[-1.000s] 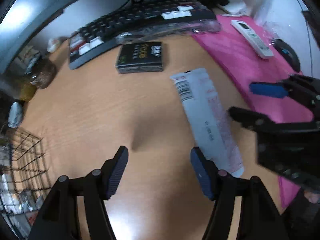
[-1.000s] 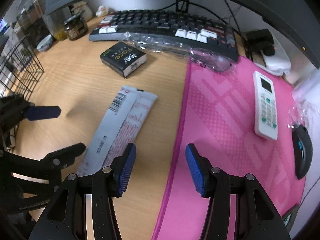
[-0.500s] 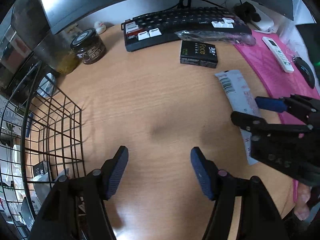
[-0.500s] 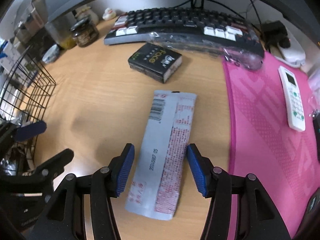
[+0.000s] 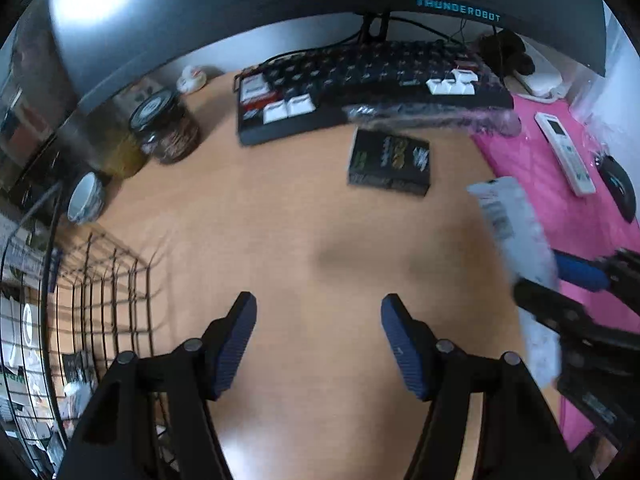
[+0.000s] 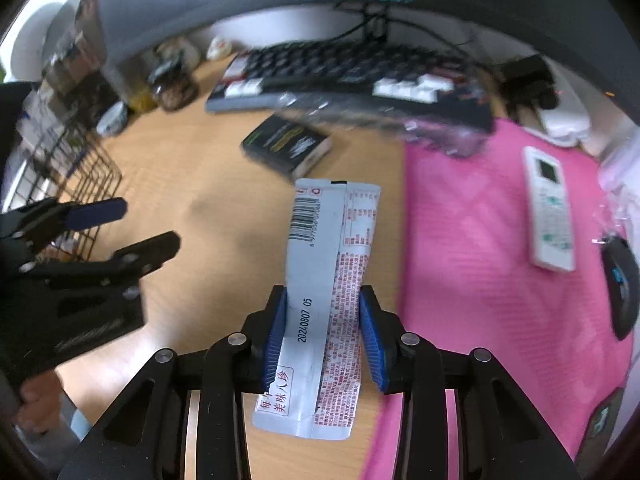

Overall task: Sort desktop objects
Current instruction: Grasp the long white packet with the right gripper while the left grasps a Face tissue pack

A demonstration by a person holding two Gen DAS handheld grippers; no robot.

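Observation:
My right gripper (image 6: 323, 336) is shut on a long white snack packet (image 6: 324, 288) with a barcode and red print, its blue pads pressing both long edges. The packet also shows blurred in the left wrist view (image 5: 510, 224), with the right gripper (image 5: 560, 280) on it. My left gripper (image 5: 320, 344) is open and empty above bare wooden desk, to the left of the packet. A black card box (image 5: 390, 162) lies further back near the keyboard; it also shows in the right wrist view (image 6: 286, 148).
A black wire basket (image 5: 100, 280) holding several items stands at the left. A keyboard (image 5: 360, 84), a jar (image 5: 166, 128) and a small cup (image 5: 86, 198) line the back. A pink mat (image 6: 500, 280) at the right carries a white remote (image 6: 548, 208) and a black mouse (image 6: 622, 284).
My right gripper has moved forward around the white packet and shut on it. My left gripper has stayed open and swung slightly right, with the basket further to the left.

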